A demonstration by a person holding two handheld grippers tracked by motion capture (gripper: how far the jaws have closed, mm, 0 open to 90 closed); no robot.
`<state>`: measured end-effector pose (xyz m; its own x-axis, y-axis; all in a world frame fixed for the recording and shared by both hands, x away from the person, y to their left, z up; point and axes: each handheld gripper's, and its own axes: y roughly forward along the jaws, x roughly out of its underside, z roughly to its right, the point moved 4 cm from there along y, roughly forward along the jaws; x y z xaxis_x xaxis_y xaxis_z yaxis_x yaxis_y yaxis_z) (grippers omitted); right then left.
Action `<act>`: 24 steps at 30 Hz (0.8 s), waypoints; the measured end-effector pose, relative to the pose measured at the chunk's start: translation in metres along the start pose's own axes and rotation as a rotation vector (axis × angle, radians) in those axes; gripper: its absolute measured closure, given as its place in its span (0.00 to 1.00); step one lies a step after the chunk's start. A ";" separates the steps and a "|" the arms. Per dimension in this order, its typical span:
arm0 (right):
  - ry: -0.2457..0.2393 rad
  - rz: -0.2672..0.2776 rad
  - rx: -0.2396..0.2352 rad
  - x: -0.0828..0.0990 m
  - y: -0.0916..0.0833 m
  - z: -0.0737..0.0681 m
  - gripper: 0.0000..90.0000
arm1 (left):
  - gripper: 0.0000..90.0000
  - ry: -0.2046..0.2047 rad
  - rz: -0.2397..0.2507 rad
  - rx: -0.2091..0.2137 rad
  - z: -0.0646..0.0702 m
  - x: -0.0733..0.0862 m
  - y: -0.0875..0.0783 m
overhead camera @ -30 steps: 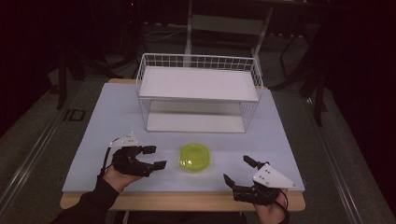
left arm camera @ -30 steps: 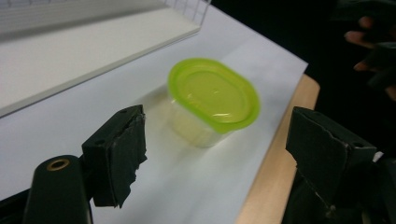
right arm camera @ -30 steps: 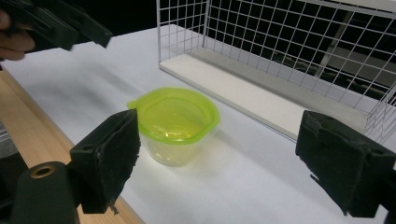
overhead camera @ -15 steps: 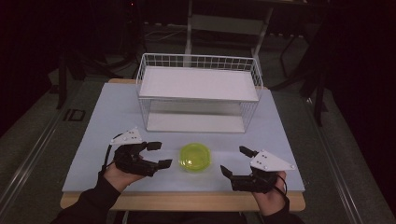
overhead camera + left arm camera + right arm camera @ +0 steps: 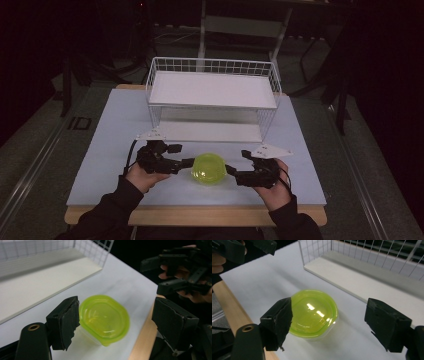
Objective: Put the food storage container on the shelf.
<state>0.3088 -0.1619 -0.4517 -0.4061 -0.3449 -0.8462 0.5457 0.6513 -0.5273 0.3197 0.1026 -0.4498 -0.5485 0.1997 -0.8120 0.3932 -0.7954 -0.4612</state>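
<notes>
The left gripper (image 5: 186, 162) had come in beside the green bowl (image 5: 209, 169), which lay mouth down on the white table (image 5: 100, 150) near the front edge, in front of the wire rack (image 5: 212, 100). Its jaws stood apart; in the left gripper view one pad (image 5: 68, 321) looked to sit right at the bowl's rim, the other well clear. On the far side, the right gripper (image 5: 234, 172) faced the bowl too, its jaws apart but just having been closing, with nothing pressed between them.

The step seemed to be a two-sided pickup of the bowl. To do it well, each gripper probably needed one pad slipped under the lip and one over the dome, because the plastic looked slick. Both should have closed evenly, so the bowl did not skid toward the table's wooden edge.
</notes>
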 end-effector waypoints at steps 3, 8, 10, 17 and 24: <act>0.049 -0.034 0.008 0.002 0.013 0.005 0.30 | 0.27 -0.037 -0.024 -0.017 -0.005 0.005 0.011; 0.100 -0.083 0.000 0.003 0.029 0.011 0.33 | 0.36 -0.089 -0.067 -0.042 -0.010 0.016 0.025; 0.123 -0.105 -0.012 0.005 0.034 0.012 0.36 | 0.36 -0.110 -0.072 -0.050 -0.013 0.020 0.028; 0.232 -0.173 -0.018 0.012 0.046 0.018 0.47 | 0.42 -0.167 -0.138 -0.067 -0.017 0.032 0.041; 0.350 -0.254 -0.035 0.020 0.054 0.025 0.53 | 0.48 -0.245 -0.159 -0.065 -0.022 0.043 0.050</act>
<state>0.3485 -0.1505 -0.4989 -0.7515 -0.2509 -0.6101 0.3737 0.6002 -0.7071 0.3319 0.0836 -0.5155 -0.7659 0.1682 -0.6206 0.3303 -0.7252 -0.6042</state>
